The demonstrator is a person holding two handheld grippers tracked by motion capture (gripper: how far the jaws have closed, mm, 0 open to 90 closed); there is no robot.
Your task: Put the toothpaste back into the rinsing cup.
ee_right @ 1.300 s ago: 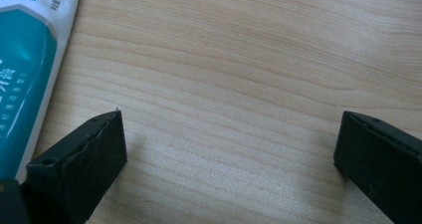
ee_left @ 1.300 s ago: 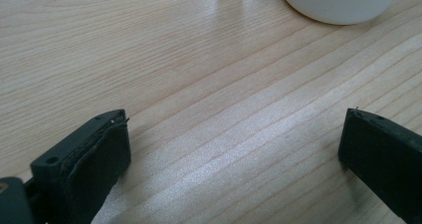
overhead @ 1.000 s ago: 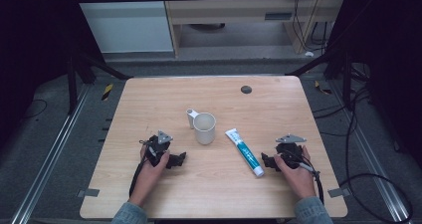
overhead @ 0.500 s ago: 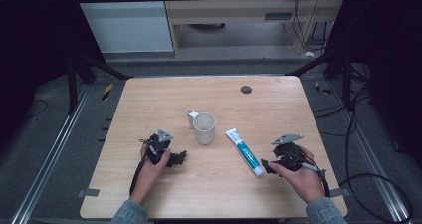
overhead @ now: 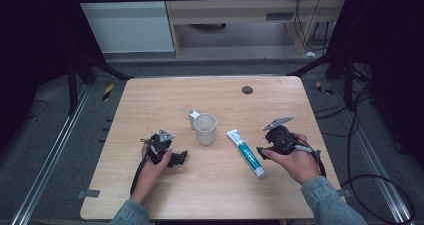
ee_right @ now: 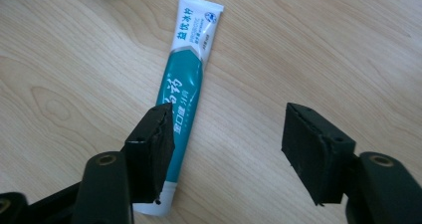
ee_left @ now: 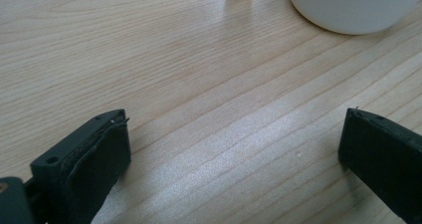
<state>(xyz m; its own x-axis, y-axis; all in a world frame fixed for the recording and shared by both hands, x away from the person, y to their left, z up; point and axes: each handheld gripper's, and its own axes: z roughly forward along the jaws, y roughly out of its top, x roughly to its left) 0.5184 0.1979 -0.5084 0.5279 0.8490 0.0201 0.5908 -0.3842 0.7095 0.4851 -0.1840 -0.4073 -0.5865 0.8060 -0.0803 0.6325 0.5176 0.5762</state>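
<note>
On the left of the wooden surface, the person's left hand is resting low and holding the left tool, which is pointing toward the middle of the surface. In the left gripper view its jaws are standing spread wide, with nothing but bare wood grain between them. Ahead of them, the base of the white mug is sitting at the top edge of that view.

In the high view the mug is standing upright near the middle of the surface, its handle turned to the back left, well apart from the left tool.

Just to the right of the mug, the toothpaste tube is lying flat and slanted, its crimped end toward the mug and its cap end toward the person.

Farther right, the right hand is holding the right tool above the surface, just beside the tube. Its jaws have just been closing and are standing partly spread. In the right gripper view the tube is lying beneath the left jaw, not between the two, and neither pad is pressing on it.
</note>
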